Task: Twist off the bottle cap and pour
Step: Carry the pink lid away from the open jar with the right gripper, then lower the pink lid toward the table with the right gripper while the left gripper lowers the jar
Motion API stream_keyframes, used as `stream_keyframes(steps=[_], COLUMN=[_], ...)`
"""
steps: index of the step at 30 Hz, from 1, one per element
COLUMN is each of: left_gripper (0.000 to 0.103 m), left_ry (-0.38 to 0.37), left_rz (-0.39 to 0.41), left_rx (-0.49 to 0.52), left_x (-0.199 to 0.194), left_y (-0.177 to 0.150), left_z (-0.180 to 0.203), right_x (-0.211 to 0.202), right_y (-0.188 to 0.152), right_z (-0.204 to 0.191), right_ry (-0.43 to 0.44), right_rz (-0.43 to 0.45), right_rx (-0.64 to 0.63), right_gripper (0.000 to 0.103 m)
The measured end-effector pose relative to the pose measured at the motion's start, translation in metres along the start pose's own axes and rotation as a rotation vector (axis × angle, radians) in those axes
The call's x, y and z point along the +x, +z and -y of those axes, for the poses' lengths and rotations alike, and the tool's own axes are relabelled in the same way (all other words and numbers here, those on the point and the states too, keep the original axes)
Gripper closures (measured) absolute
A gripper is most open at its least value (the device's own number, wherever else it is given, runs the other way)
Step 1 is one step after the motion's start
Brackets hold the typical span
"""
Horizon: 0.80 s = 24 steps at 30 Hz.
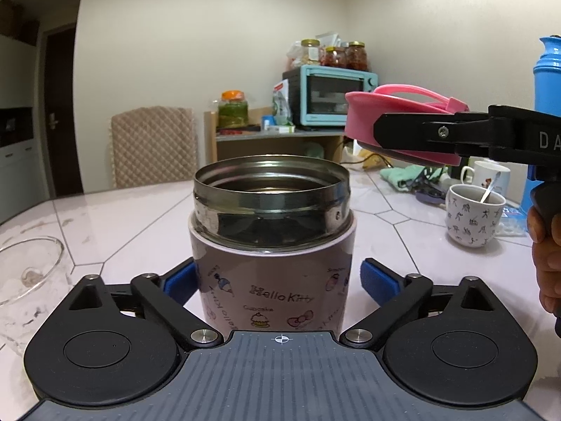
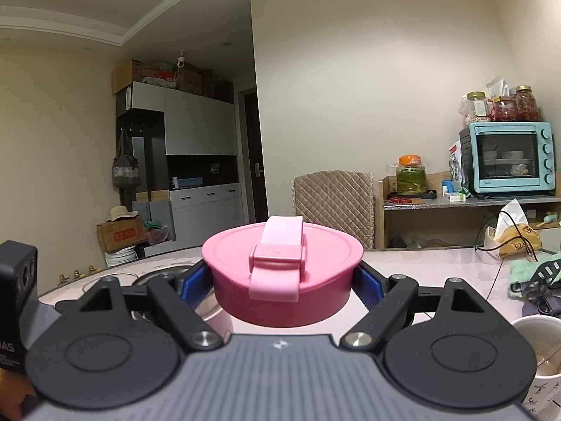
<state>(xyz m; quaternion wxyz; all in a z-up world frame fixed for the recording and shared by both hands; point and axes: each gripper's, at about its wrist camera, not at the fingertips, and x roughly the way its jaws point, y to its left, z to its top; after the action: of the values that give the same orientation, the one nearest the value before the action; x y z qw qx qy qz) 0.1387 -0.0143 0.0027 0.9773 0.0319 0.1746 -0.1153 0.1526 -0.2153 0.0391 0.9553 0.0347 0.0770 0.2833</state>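
A pink Hello Kitty food jar (image 1: 273, 263) with a steel threaded neck stands uncapped on the table. My left gripper (image 1: 275, 280) is around its body; the left blue pad touches it, the right pad (image 1: 377, 282) stands slightly off. My right gripper (image 2: 282, 289) is shut on the pink cap (image 2: 282, 273), held in the air. In the left wrist view the cap (image 1: 364, 119) hangs up and to the right of the jar mouth, clear of it. A clear glass bowl (image 1: 24, 270) sits at the left.
A white patterned mug (image 1: 473, 217) with a spoon and a second mug (image 1: 489, 173) stand at the right. A blue bottle (image 1: 548, 80) is at the far right. Green cloth (image 2: 526, 273) and cables lie at the back right. A chair (image 1: 152, 145) stands behind the table.
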Motion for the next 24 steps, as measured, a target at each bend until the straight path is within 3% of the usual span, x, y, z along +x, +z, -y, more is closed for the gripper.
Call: stream_keyframes(steps=[24], left_gripper=[0.000], left_ry=[0.036], left_rz=[0.017], left_rx=[-0.014], left_x=[-0.0098], left_y=[-0.0025], left_z=[-0.0019], right_x=[-0.0033], right_y=[-0.0077], right_z=[-0.0017], right_ry=[-0.048], right_rz=[-0.052], right_rx=[0.006], right_gripper=[0.018])
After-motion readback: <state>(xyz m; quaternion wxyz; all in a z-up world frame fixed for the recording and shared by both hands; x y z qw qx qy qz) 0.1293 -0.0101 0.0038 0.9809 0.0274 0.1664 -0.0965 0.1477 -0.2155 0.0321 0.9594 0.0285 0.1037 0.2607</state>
